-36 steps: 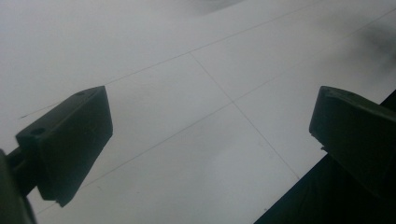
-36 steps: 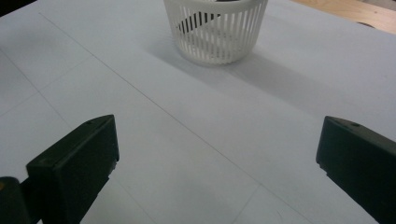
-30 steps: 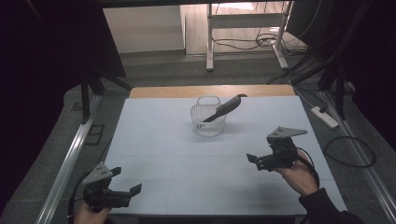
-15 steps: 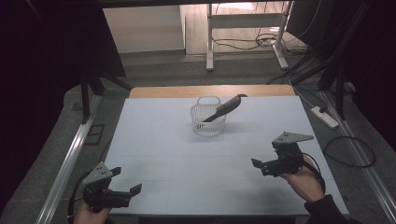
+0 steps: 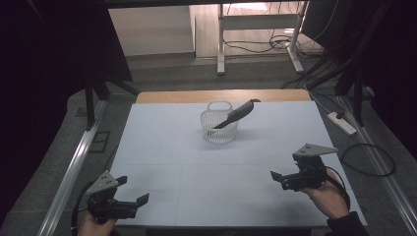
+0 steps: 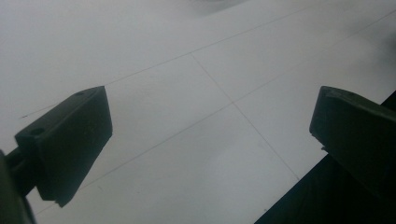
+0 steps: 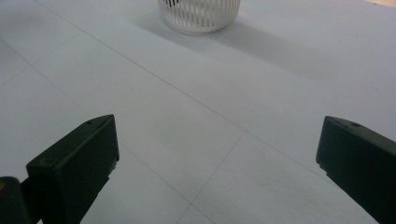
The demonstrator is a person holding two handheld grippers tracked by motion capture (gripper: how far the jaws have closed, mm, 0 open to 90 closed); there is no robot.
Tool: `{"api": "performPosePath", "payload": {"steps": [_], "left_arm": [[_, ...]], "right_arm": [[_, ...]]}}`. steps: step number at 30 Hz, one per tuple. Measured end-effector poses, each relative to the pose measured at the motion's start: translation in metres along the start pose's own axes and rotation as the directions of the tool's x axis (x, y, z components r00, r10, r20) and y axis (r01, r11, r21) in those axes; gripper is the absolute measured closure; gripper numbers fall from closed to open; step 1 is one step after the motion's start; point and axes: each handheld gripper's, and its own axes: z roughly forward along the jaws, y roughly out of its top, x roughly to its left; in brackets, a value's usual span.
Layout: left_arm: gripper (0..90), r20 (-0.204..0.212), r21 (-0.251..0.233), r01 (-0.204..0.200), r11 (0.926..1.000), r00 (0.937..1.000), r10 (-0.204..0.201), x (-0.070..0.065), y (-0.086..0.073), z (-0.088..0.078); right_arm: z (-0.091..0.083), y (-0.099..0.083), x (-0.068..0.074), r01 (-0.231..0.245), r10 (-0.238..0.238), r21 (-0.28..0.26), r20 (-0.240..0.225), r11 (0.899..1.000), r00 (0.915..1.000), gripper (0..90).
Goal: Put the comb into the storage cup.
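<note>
A white slotted basket [image 5: 219, 128] stands at the far middle of the white table [image 5: 167, 147]. A dark, long-handled utensil [image 5: 239, 112] leans out of it toward the right. My left gripper [image 5: 133, 191] rests at the table's near left corner, open with nothing between its jaws [image 6: 212, 140]. My right gripper [image 5: 281, 180] is held near the front right, open and empty [image 7: 217, 161], facing the basket [image 7: 200, 14] from well back.
A bare wooden strip [image 5: 221, 96] runs along the table's far edge. A white power strip [image 5: 341, 123] and cables lie on the floor to the right. Metal rails flank the table. The table's near edge shows dark beside my left gripper's right jaw.
My right gripper has drawn back toward the near edge and slightly to the right, still open. The left gripper, basket and utensil have not moved.
</note>
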Motion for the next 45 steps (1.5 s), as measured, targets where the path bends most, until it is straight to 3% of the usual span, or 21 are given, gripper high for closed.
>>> {"api": "performPosePath", "payload": {"steps": [13, 45], "left_arm": [[0.0, 0.0, -0.002, 0.003, 1.0, 1.0, -0.003, 0.0, 0.0, 0.0], [0.0, -0.015, -0.008, 0.007, 0.9999, 0.9999, -0.007, 0.001, -0.001, -0.003]], "right_arm": [[-0.018, -0.013, -0.004, -0.041, 0.041, -0.013, 0.019, 0.999, 0.999, 0.0], [-0.047, -0.041, -0.011, -0.07, 0.071, -0.017, 0.093, 0.997, 0.9931, 0.0]]}}
